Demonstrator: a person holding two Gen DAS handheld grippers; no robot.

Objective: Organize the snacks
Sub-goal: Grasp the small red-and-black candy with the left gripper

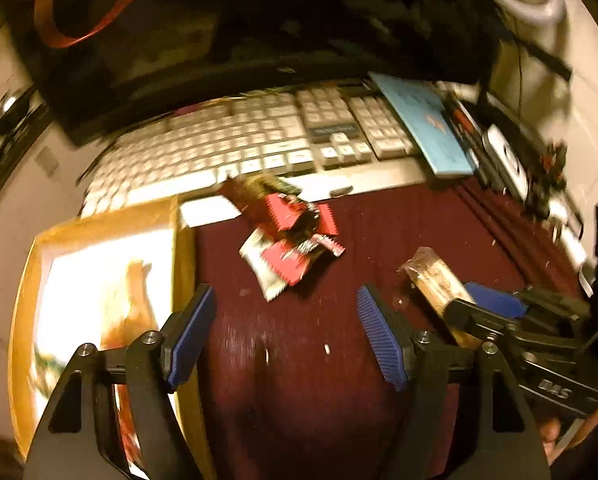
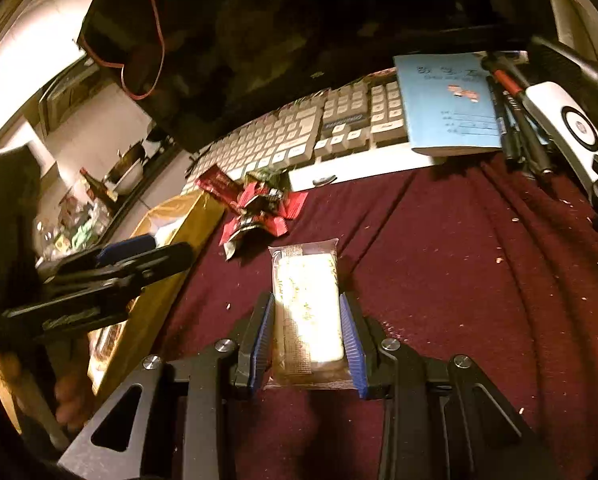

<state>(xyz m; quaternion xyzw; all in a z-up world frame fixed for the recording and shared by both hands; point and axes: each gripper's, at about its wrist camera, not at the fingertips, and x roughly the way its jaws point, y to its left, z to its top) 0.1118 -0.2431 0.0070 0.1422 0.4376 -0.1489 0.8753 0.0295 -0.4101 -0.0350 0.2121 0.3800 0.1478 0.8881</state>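
The right gripper [image 2: 307, 336] clamped a pale, clear-wrapped oblong snack bar [image 2: 307, 300], its long axis running straight out between the blue pads. The left gripper [image 1: 285, 336] hung wide open and empty above the maroon cloth [image 1: 399, 232]. Beyond lay a pile of small red wrappers [image 1: 293, 244], with the yellow cardboard box [image 1: 185, 240] just to its left.

We can make out printed characters along the top of the blue notebook [image 2: 447, 100] cover, too blurred to read. The red snack wrappers [image 2: 259, 208] carry print we cannot read either.
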